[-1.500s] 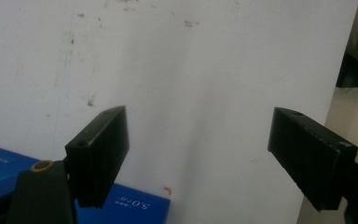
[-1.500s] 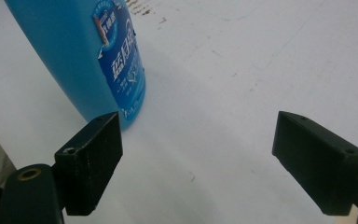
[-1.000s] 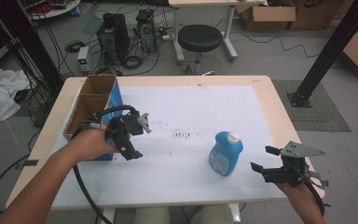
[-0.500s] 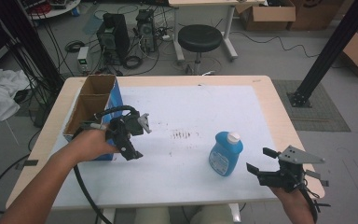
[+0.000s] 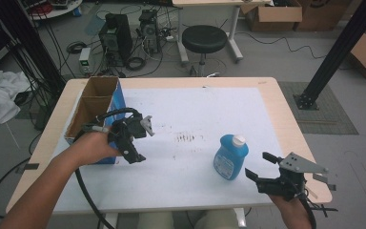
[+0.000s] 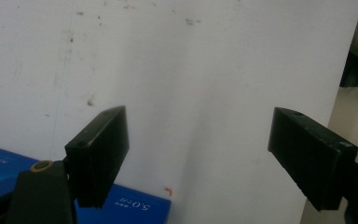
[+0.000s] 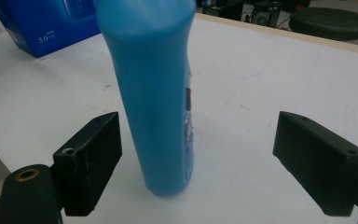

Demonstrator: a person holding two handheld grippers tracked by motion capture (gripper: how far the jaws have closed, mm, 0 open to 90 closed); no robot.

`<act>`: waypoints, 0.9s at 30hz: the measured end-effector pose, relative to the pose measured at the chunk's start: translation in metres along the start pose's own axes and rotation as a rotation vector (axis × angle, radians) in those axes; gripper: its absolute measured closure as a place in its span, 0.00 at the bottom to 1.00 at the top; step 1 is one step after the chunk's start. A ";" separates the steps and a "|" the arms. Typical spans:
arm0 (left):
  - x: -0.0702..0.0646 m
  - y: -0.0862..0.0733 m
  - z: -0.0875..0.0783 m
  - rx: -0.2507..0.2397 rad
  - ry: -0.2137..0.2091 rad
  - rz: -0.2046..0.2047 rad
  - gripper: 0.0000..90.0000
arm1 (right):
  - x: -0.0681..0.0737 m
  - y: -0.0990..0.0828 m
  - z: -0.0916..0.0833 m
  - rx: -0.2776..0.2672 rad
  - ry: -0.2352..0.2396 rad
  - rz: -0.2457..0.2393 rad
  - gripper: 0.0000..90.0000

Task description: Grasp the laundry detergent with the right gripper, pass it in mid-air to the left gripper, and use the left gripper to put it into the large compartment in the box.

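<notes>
The right gripper (image 5: 259, 168), jaws spread wide, is lining up on the upright blue bottle (image 5: 230, 156) just ahead of it (apparently a reach-to-grasp, needing a closer advance), while the left gripper (image 5: 142, 141), also wide, is hovering beside the box (image 5: 91, 110).
</notes>
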State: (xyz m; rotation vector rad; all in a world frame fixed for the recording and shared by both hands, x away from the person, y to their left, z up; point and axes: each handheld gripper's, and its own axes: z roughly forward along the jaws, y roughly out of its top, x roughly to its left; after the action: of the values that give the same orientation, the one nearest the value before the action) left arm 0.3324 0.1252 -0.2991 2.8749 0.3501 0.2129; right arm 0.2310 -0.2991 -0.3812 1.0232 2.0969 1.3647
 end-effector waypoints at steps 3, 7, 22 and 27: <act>0.000 0.000 0.000 -0.001 0.000 0.000 0.23 | 0.003 0.001 0.002 -0.005 0.001 0.003 0.17; 0.001 -0.001 0.000 0.000 0.000 0.001 0.23 | 0.008 0.000 0.005 -0.008 0.000 0.007 0.17; 0.002 -0.002 0.000 -0.005 0.001 0.000 0.23 | 0.023 0.001 0.023 -0.030 -0.021 0.028 0.16; 0.003 -0.003 0.000 -0.004 0.002 -0.002 0.23 | 0.023 0.000 0.029 -0.038 -0.029 0.046 0.16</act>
State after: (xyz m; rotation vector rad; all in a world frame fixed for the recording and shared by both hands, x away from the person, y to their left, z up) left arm 0.3341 0.1286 -0.2992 2.8703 0.3528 0.2153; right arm 0.2362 -0.2644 -0.3927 1.0753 2.0299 1.3982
